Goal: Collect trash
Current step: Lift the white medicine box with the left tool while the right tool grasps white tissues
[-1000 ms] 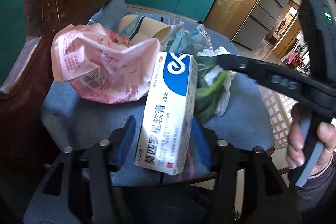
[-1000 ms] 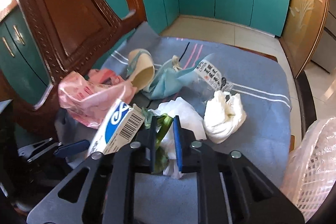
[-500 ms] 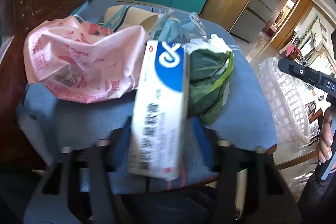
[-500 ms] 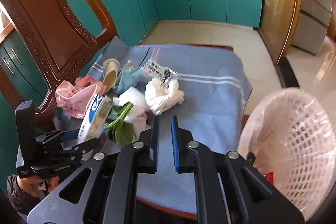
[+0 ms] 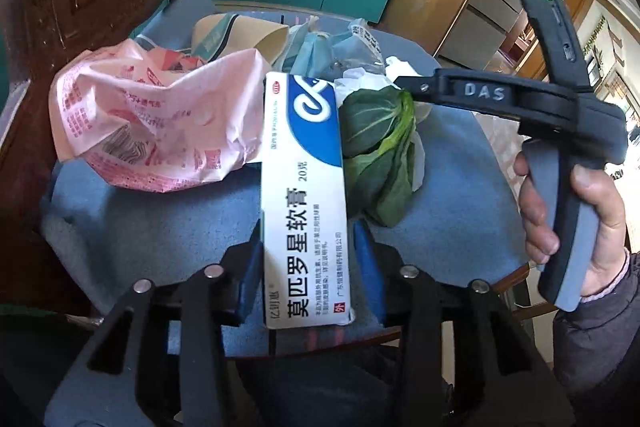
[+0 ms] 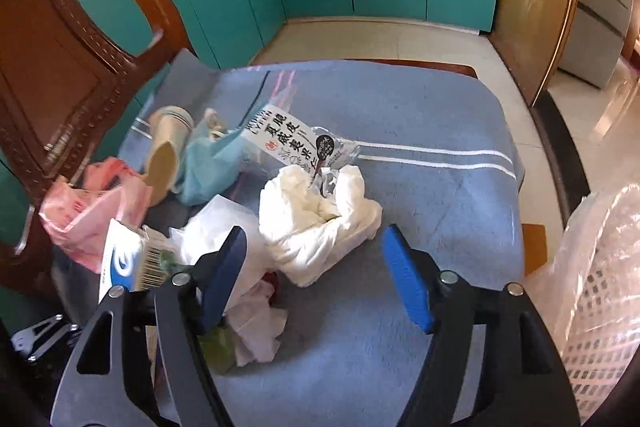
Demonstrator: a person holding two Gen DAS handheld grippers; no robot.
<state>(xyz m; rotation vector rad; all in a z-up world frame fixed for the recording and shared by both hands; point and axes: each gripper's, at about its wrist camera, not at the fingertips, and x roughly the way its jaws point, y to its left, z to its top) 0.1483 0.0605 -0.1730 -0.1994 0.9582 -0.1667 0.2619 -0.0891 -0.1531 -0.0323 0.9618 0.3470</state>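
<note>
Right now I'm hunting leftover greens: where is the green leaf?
In the left wrist view, the green leaf lies on the blue cloth, right of the ointment box, over white tissue.

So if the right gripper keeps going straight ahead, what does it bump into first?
Probably the crumpled white tissue. The right gripper has its jaws opening, nothing between them, and the wad lies just ahead.
</note>
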